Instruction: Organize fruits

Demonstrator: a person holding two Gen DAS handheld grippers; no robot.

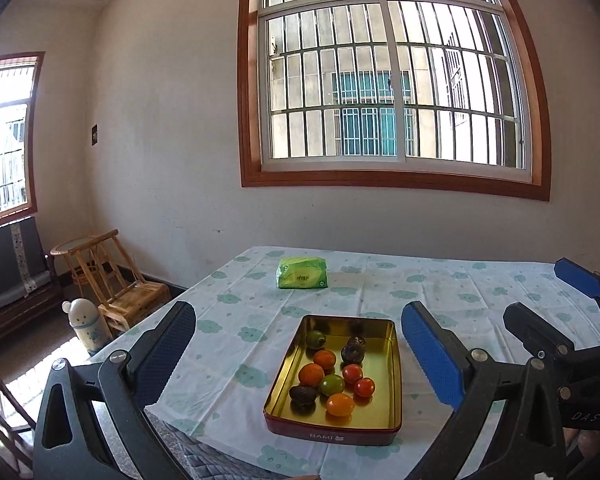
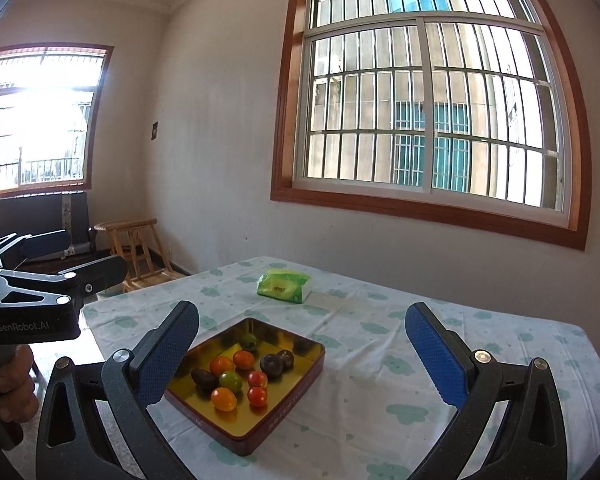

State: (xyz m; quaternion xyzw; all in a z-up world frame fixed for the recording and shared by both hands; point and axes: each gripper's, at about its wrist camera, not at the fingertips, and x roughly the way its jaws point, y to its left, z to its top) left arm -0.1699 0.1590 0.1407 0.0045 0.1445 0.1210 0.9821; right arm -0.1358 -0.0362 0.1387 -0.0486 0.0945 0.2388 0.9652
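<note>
Above the near edge of the table (image 1: 480, 280), left gripper (image 1: 300, 344) hangs with its blue-padded fingers (image 1: 432, 356) spread wide, nothing between them. Right gripper (image 2: 300, 344) likewise spread wide and empty, held over the same end of the table, to the right of the tin; the hand (image 2: 14, 380) on the left tool shows at the left edge of the right wrist view. Between the left fingers, and lower-left of centre for the right, sits a shallow rectangular tin (image 1: 332, 432) with a gold inside and dark red wall, resting flat on the cloud-print cloth (image 2: 380, 380). Fruits lie loose in the tin, all in one layer: an orange one (image 1: 340, 404) nearest, two small red ones (image 1: 358, 380) touching each other, a green one (image 1: 332, 385) just beside a dark avocado-like piece (image 1: 302, 394), two more orange (image 1: 318, 366), another green (image 1: 315, 339) at the far end, and two dark wrinkled pieces (image 1: 354, 350). Neither tool touches the tin or fruit. Farther back on the cloth, well apart from the tin, a green tissue pack (image 1: 302, 274). Beyond: white wall, barred window (image 1: 388, 80), wooden stools (image 1: 112, 276) in the corner.
</note>
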